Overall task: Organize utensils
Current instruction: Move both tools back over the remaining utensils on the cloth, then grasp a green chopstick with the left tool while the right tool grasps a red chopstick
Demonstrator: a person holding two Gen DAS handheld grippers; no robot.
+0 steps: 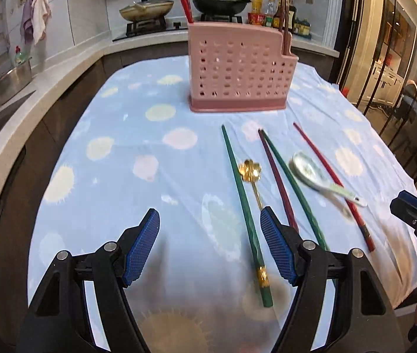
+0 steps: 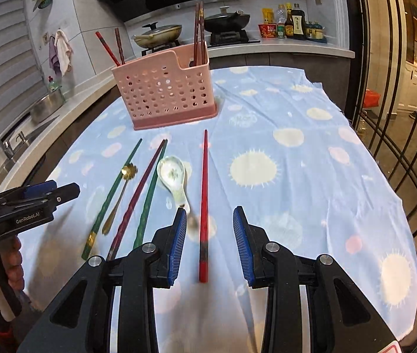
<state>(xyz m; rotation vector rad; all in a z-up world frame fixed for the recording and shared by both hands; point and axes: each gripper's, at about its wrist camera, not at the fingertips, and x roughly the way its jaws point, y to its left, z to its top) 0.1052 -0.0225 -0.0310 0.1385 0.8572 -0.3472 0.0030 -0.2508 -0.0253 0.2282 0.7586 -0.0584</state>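
Observation:
A pink perforated utensil holder [image 1: 239, 70] [image 2: 167, 92] stands on the blue cloth with chopsticks in it. Loose on the cloth lie a green chopstick [image 1: 242, 197] [image 2: 111, 191], a gold flower spoon [image 1: 251, 173] [image 2: 121, 188], a maroon chopstick [image 1: 277, 181] [image 2: 140, 188], a second green chopstick [image 1: 293, 188] [image 2: 149, 191], a white ceramic spoon [image 1: 317, 178] [image 2: 174, 178] and a red chopstick [image 1: 334, 182] [image 2: 204, 203]. My left gripper [image 1: 209, 220] is open and empty above the cloth, left of the utensils. My right gripper [image 2: 209, 220] is open, with the red chopstick between its fingers.
The blue dotted cloth [image 1: 137, 135] [image 2: 311, 158] covers the table. Behind it are a stove with pans [image 1: 149, 8] and sauce bottles [image 2: 293, 23]. A counter with a metal pot [image 1: 11, 82] runs along the left. Glass doors [image 2: 399, 88] stand at the right.

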